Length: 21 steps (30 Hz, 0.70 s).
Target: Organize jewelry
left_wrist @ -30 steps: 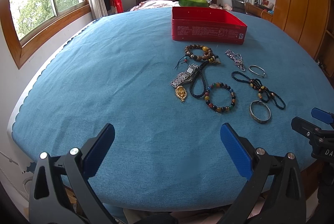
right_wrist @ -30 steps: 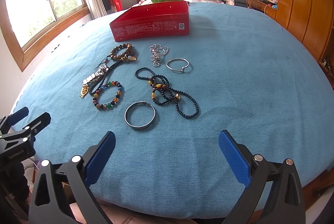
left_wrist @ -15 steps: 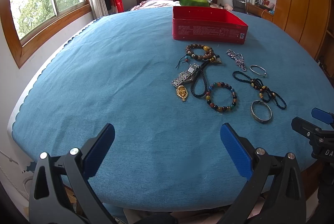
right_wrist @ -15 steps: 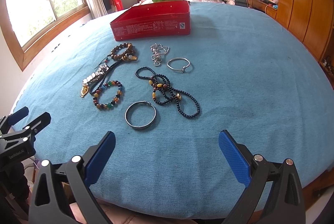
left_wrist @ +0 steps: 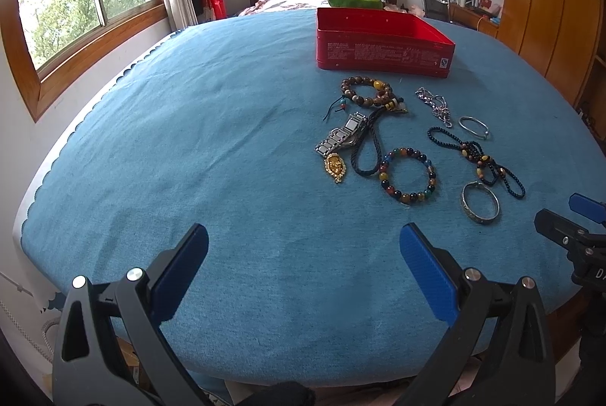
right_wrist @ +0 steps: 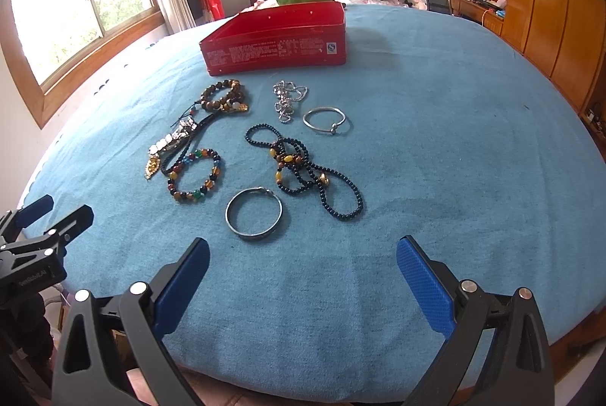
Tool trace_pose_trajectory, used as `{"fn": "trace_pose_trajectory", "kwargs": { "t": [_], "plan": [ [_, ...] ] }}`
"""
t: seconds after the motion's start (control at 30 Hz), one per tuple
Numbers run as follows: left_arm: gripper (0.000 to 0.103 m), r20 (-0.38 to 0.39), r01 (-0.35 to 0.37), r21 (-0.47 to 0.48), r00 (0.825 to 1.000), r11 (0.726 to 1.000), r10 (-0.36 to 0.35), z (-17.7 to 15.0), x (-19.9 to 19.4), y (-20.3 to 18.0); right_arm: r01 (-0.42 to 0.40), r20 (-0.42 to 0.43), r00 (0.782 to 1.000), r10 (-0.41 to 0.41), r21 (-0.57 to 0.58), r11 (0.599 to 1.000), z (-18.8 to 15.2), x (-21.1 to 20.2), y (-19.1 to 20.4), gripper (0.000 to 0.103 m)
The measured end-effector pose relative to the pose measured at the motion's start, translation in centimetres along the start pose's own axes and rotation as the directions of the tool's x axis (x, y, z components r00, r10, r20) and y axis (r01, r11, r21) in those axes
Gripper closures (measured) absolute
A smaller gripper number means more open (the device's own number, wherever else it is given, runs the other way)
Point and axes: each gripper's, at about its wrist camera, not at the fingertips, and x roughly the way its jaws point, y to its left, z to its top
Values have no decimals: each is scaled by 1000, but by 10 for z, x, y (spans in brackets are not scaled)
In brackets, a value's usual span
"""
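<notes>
Blue-clothed table (left_wrist: 189, 148): red tin (left_wrist: 382, 44), jewelry (right_wrist: 242, 148)

Two beaded bracelets are counted: one of brown wooden beads (right_wrist: 223, 97) and one of multicoloured glass beads (right_wrist: 195, 175). Two silver metal bangles are seen, one broad (right_wrist: 253, 214), one thin (right_wrist: 325, 120). One silver chain (right_wrist: 286, 99), one long black-bead necklace (right_wrist: 303, 171), one steel wristwatch (left_wrist: 342, 135), one gold pendant (left_wrist: 335, 166) and one open red tin box (right_wrist: 276, 40) are counted.

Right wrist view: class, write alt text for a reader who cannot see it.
Jewelry lies scattered on a blue tablecloth before an open red tin: a wide silver bangle nearest, a tangled black bead necklace, a multicoloured bead bracelet. The right hand-held gripper hovers open in front.
</notes>
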Motion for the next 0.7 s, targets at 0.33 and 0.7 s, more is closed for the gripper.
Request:
{"fn": "trace_pose_trajectory", "kwargs": {
  "t": [0.33, 0.7],
  "plan": [
    [3, -133, 123, -72, 982, 990, -131, 2, 40, 23, -93, 63, 994, 94, -20, 995, 17, 8, -18, 4],
    [4, -161, 173, -79, 970, 982, -184, 69, 69, 19, -197, 6, 980, 197, -26, 980, 77, 26, -27, 4]
  ]
}}
